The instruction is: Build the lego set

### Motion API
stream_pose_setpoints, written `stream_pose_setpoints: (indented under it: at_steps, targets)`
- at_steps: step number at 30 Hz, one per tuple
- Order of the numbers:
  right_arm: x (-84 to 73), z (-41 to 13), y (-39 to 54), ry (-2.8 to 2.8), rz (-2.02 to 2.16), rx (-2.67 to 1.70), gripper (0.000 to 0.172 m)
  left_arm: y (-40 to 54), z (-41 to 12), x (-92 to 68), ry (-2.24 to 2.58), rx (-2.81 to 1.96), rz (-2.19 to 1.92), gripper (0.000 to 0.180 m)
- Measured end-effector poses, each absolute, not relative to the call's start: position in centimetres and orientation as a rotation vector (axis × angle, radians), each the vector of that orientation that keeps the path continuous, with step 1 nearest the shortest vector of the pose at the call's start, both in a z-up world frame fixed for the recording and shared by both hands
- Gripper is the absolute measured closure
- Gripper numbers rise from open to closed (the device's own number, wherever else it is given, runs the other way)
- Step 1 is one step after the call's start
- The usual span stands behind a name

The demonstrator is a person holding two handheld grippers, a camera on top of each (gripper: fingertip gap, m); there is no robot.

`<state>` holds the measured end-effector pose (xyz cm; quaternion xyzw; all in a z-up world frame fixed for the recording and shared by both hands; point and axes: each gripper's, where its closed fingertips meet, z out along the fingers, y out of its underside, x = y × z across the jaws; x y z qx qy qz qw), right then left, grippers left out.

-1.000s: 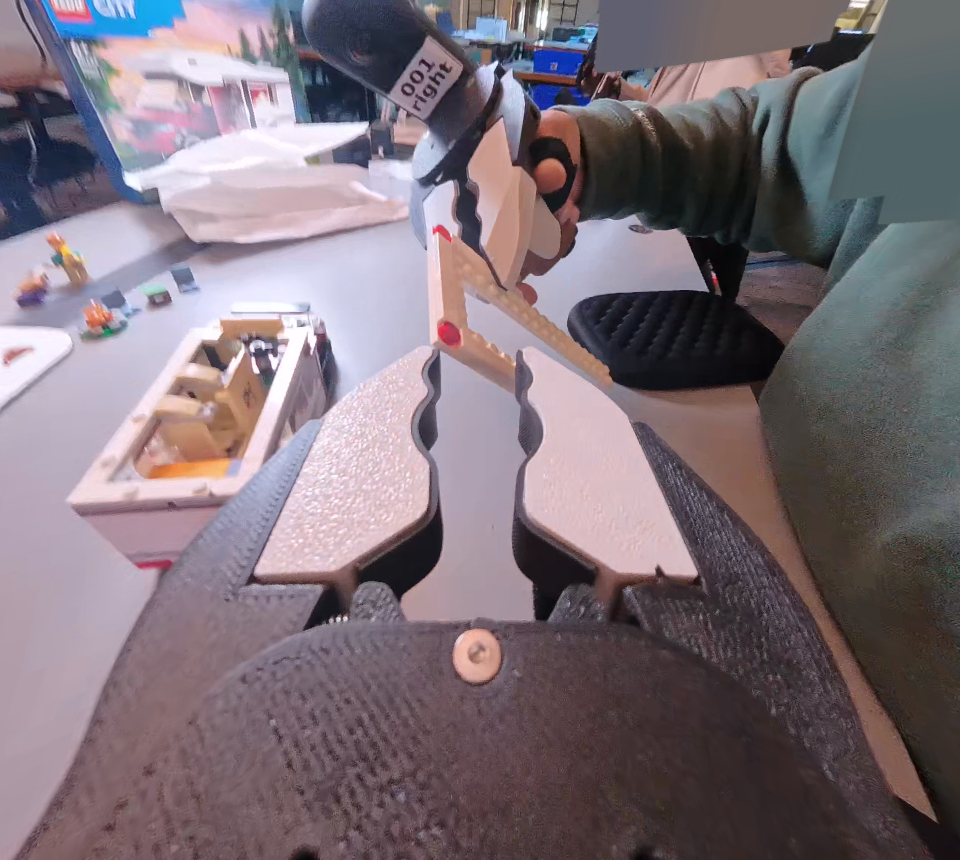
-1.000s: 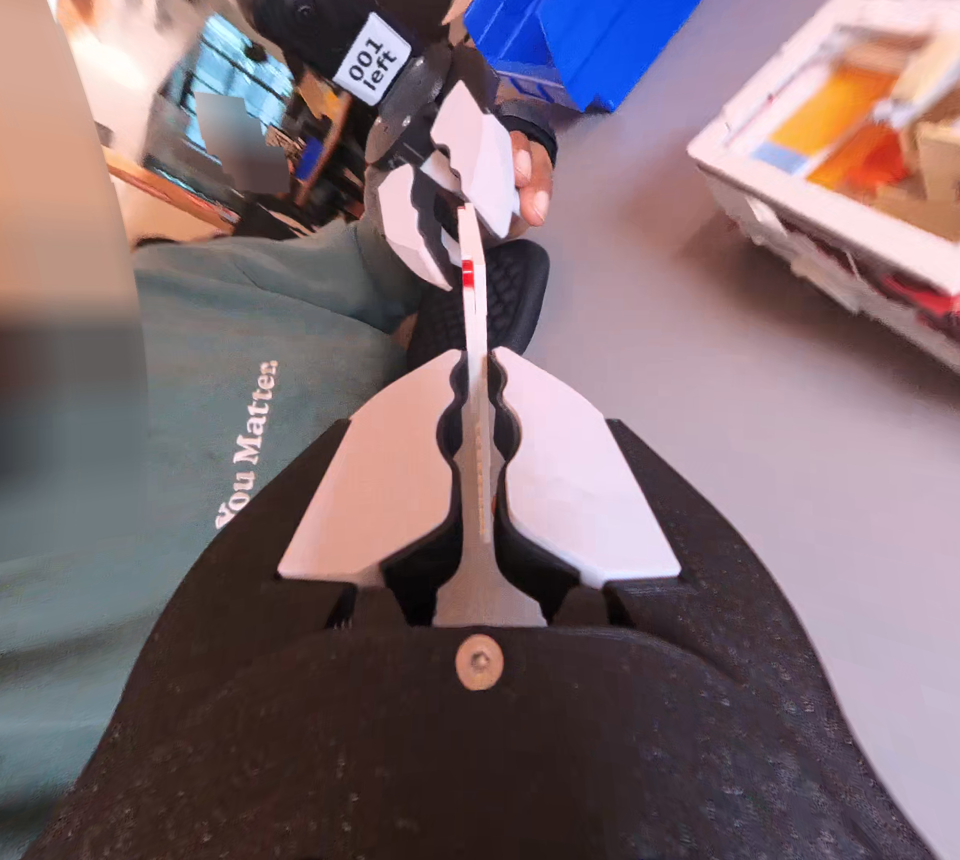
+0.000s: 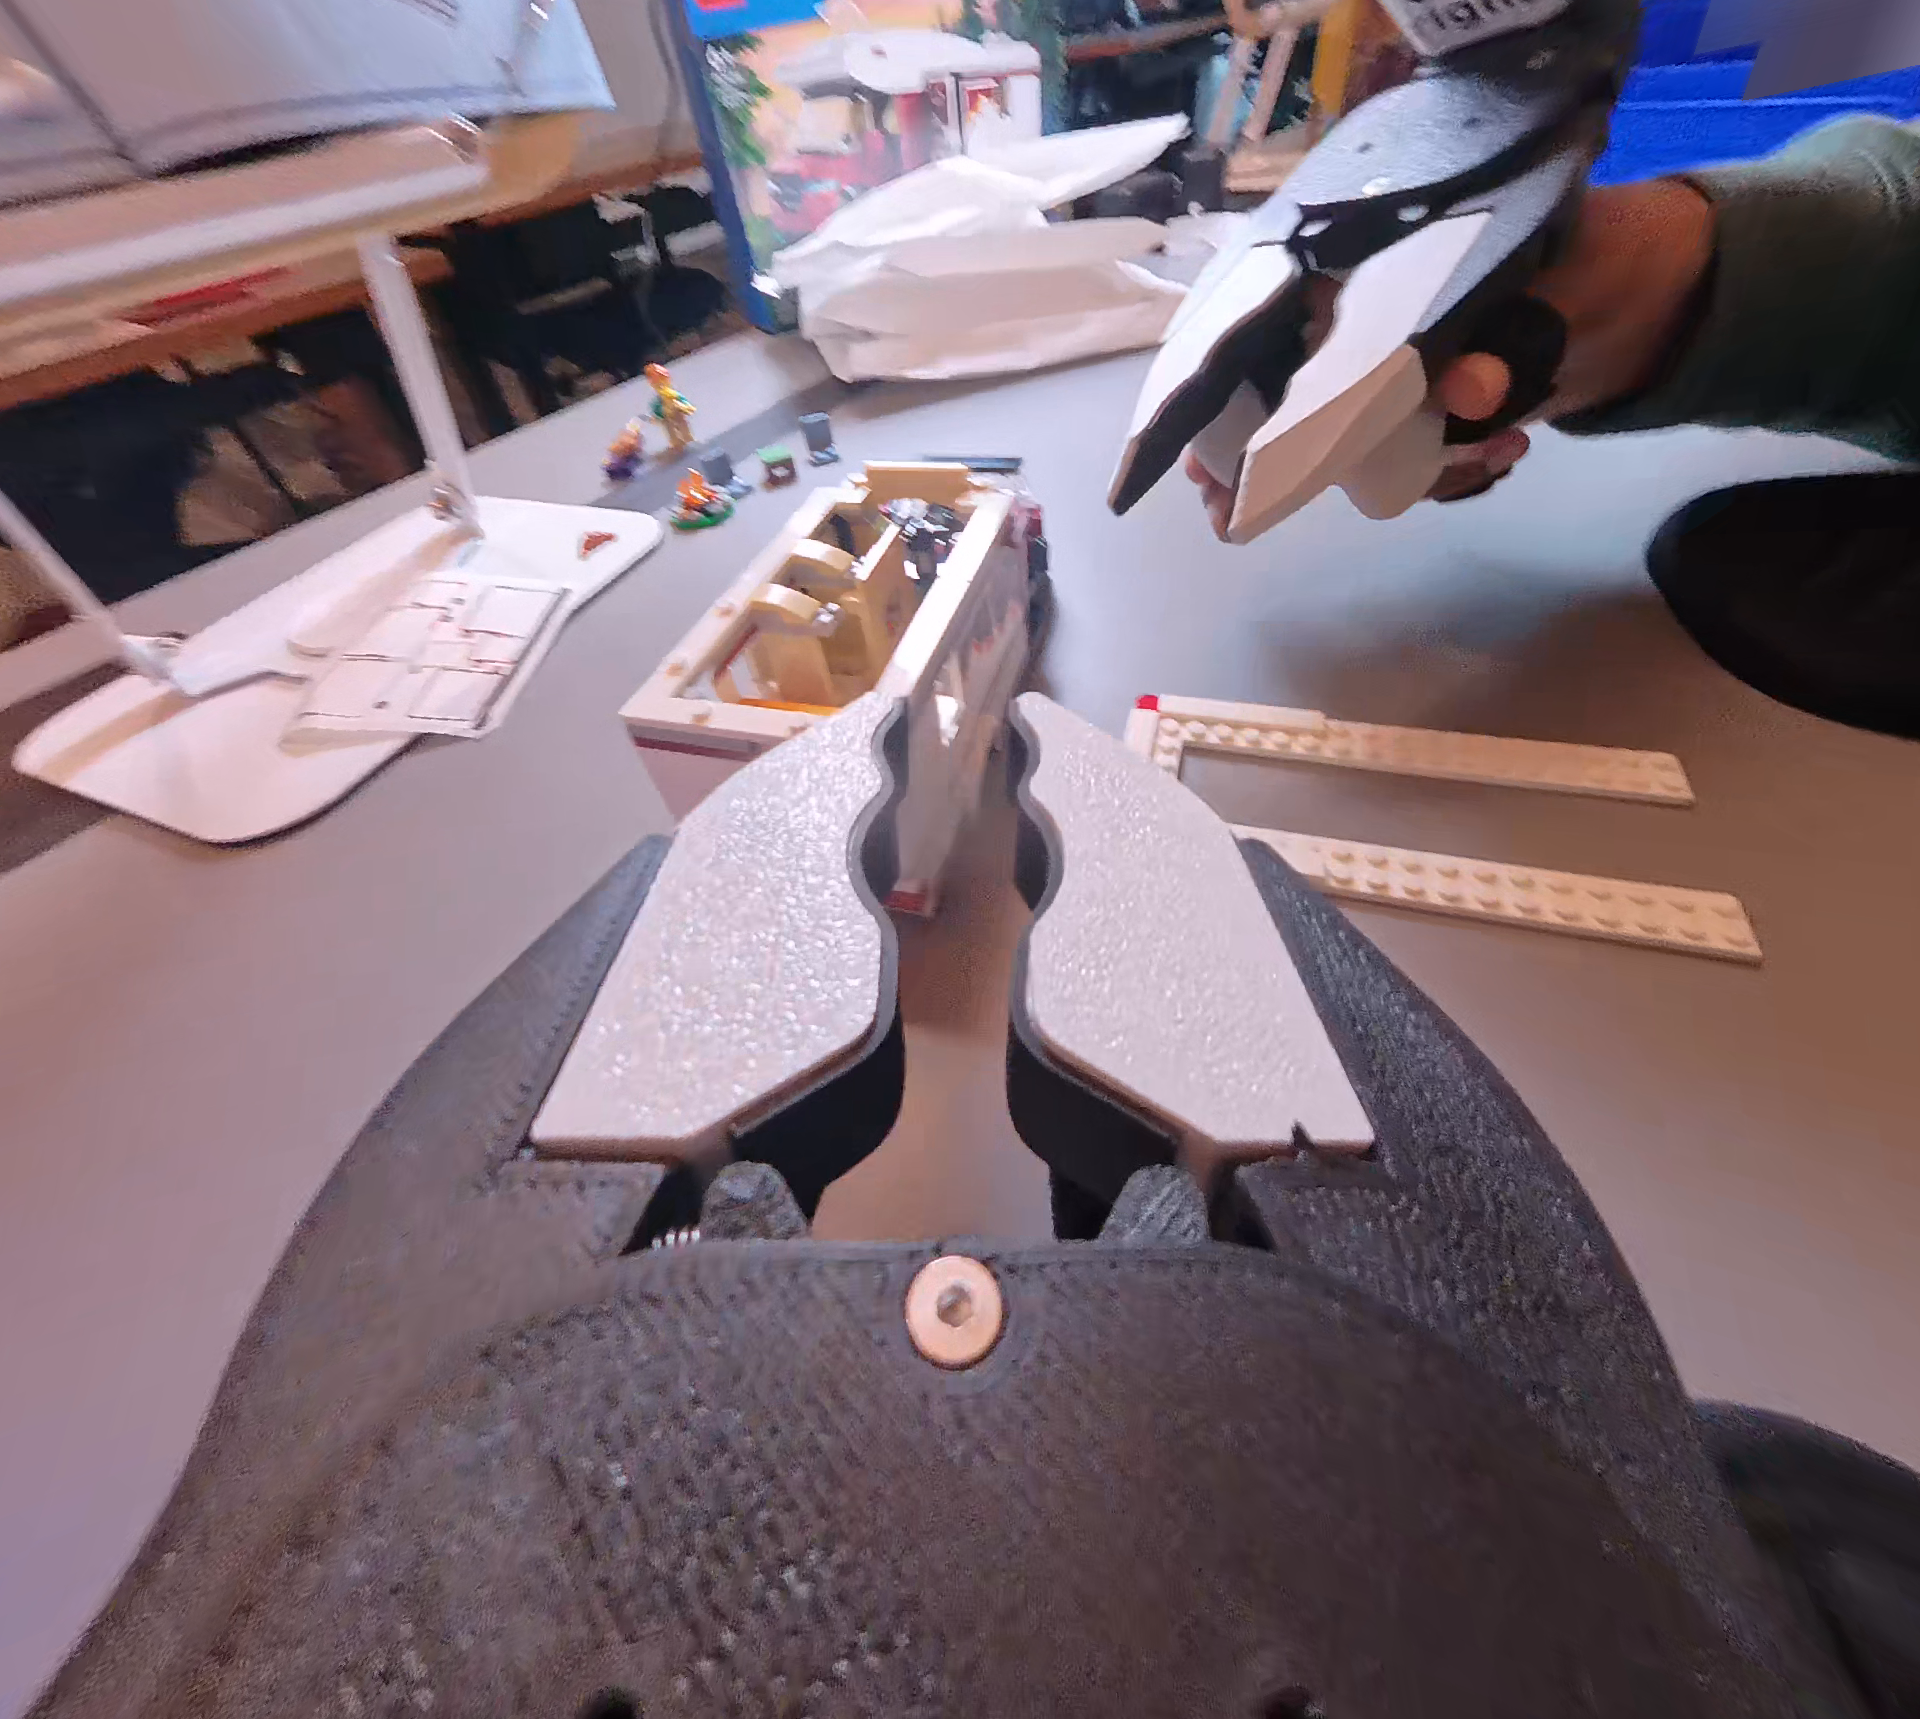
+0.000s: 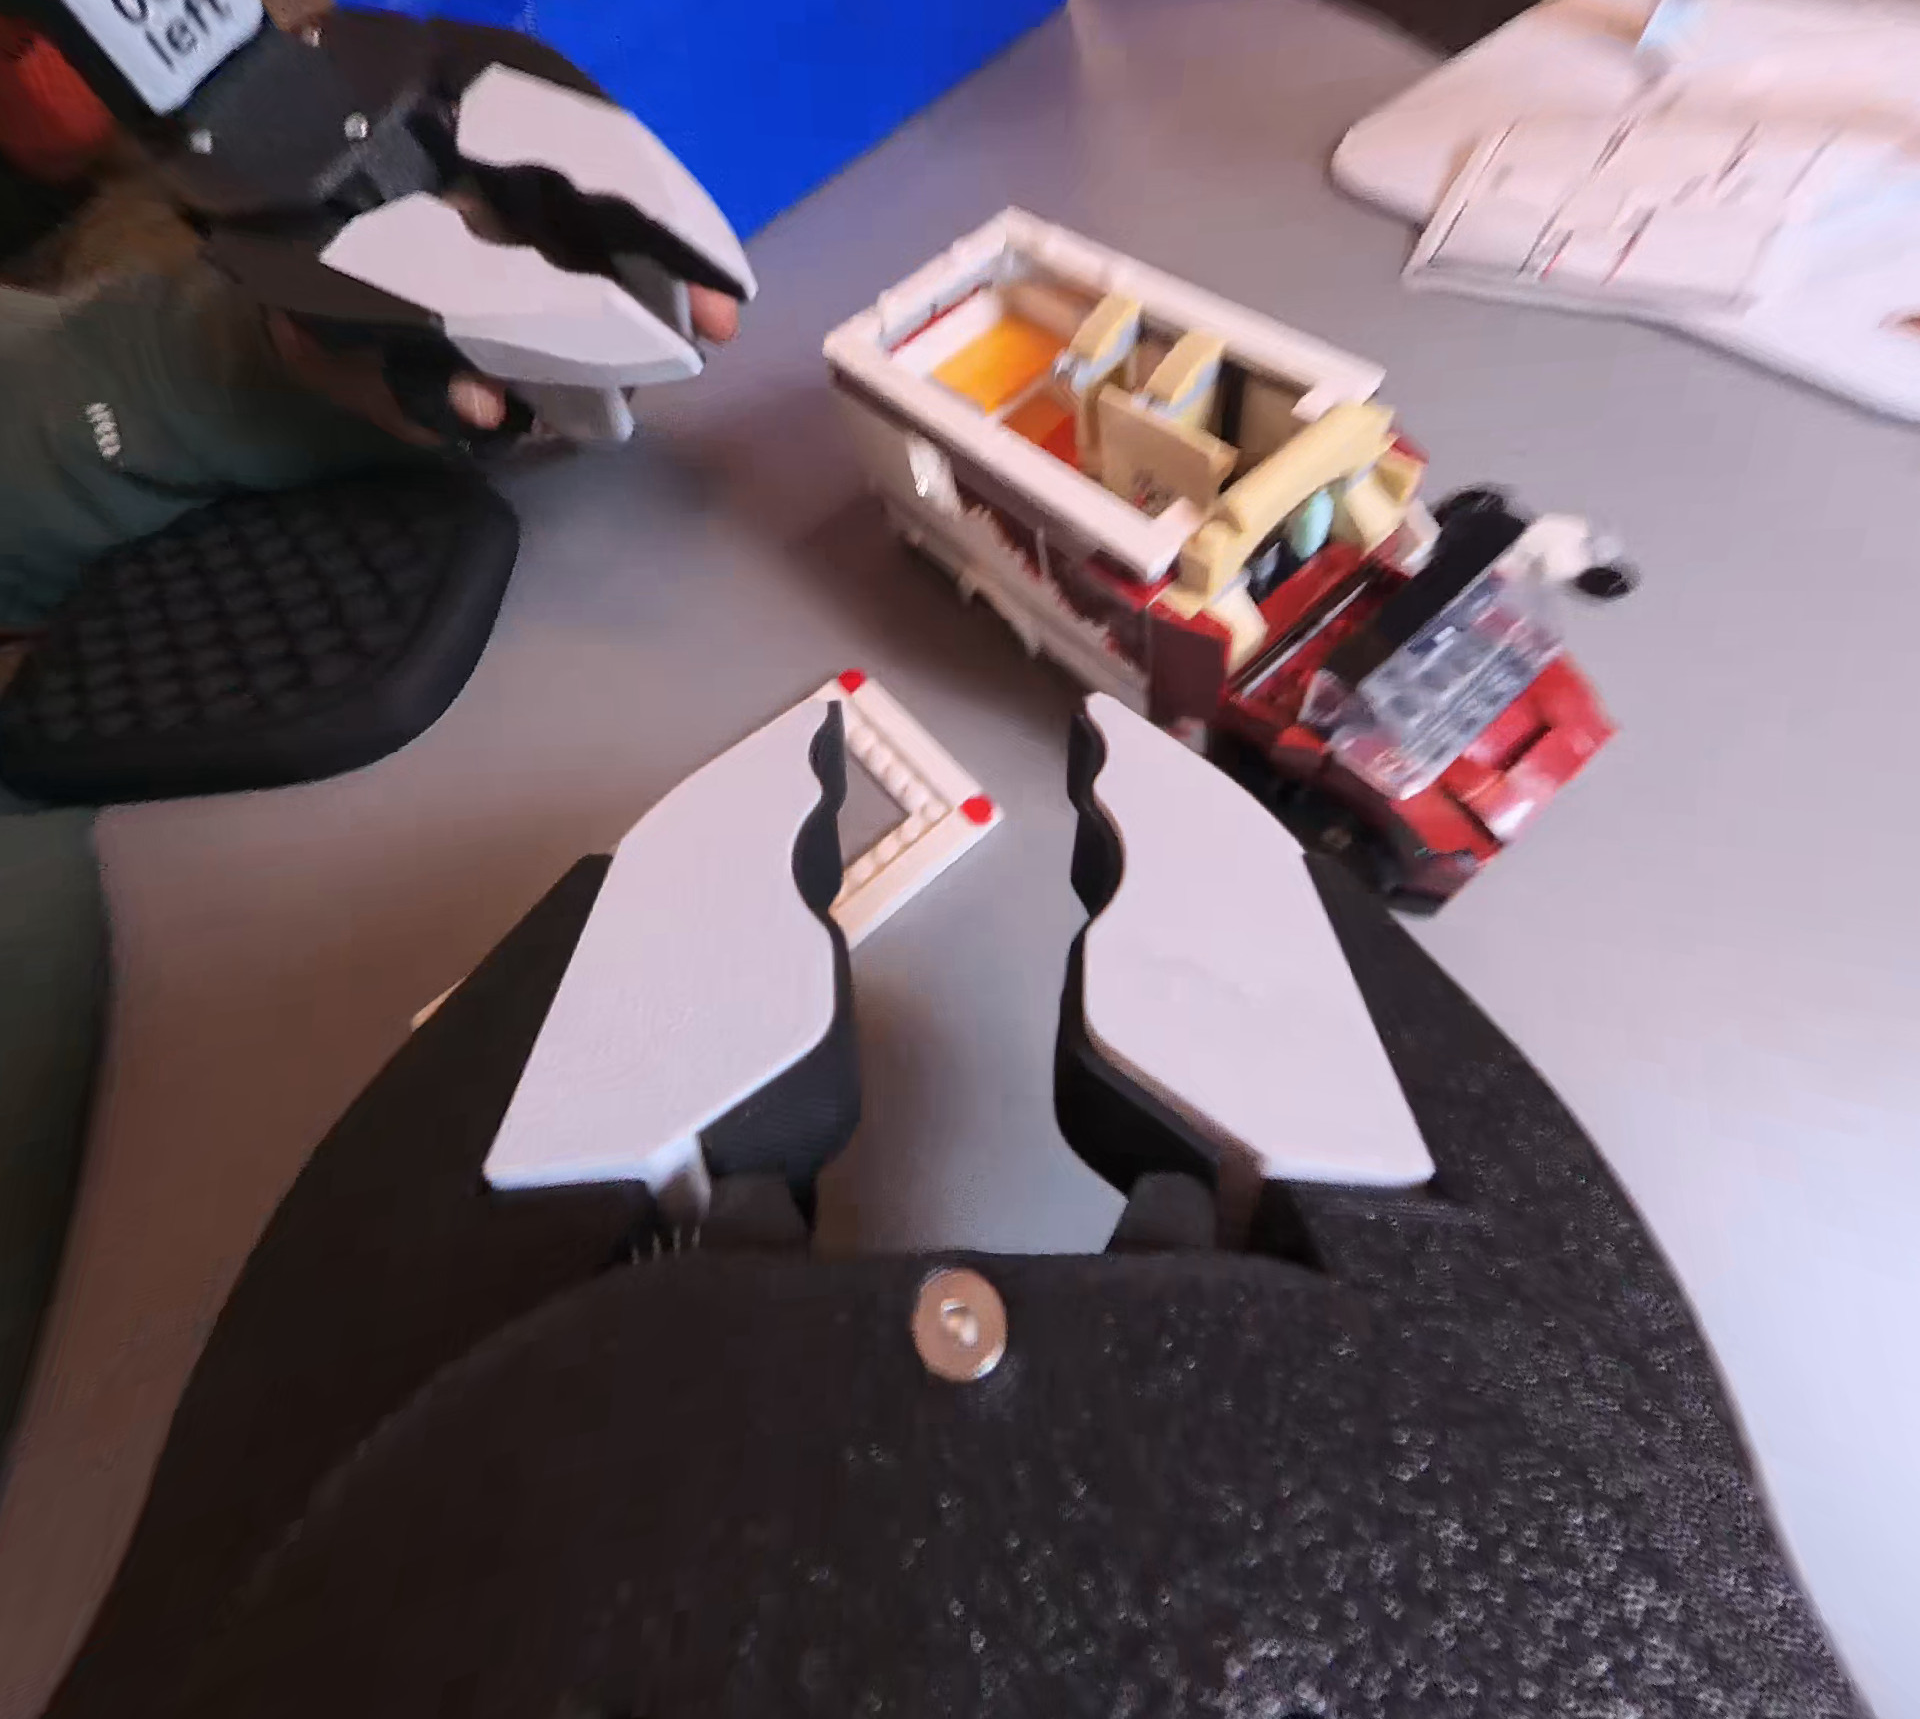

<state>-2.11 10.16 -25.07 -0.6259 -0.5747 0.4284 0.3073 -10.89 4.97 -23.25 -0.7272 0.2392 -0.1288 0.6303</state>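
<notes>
The main risk, as I judge it, is a knock to the toy truck (image 4: 1143, 464). Its roof is off, and the thin white top edge of its walls looks easy to break loose. The left gripper (image 3: 956, 708) hangs just off the truck's rear end, so a small slip forward could push the truck along the bench (image 3: 1351, 589) or catch that edge. Both views are smeared, which makes fine placement harder to trust.

A second risk is the flat white frame (image 4: 914, 828) with red corner studs. It lies flush on the bench, beneath and slightly left of the right gripper (image 4: 956, 713). Being thin, it gives little to grip, and jaws coming down on it might skid it away or tip one long arm up. The two grippers are also near each other and could bump.

The left jaws stand a little apart and hold nothing. From behind them the truck's side wall shows through the gap, but the right wrist view shows them in the air, short of the truck and clear of it.

The right jaws stand wide apart and bare, raised above the bench. The frame below is not touched as far as I can tell. From the left jaws, the frame lies just to the right.
</notes>
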Motion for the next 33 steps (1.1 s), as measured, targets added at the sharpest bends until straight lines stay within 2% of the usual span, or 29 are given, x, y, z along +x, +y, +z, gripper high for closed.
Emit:
stream_pose_setpoints:
  at_steps: [3,6,8,11,25,33]
  targets:
    - [-2.7,-22.4,11.9,-1.355,1.063,-1.475,0.131,5.1,-21.9,-12.7,0.448,-1.605,-0.212,0.178]
    - [-3.2,-20.3,13.0,-1.245,0.991,-1.355,0.135,5.2,-20.7,-14.9,0.327,-1.566,-0.161,0.180]
    - [-3.7,-18.8,13.8,-1.191,0.941,-1.301,0.146,5.3,-20.4,-16.1,0.269,-1.557,-0.133,0.180]
    - [-5.0,-16.4,15.7,-1.107,0.875,-1.248,0.172,5.5,-20.6,-16.7,0.242,-1.564,-0.113,0.180]
    - [-14.7,-6.8,27.3,-0.923,0.604,-1.122,0.172,6.2,-21.7,-16.5,0.329,-1.556,0.000,0.180]
    - [-17.7,-4.8,30.8,-0.918,0.514,-1.107,0.172,6.2,-21.9,-15.4,0.398,-1.551,-0.004,0.180]
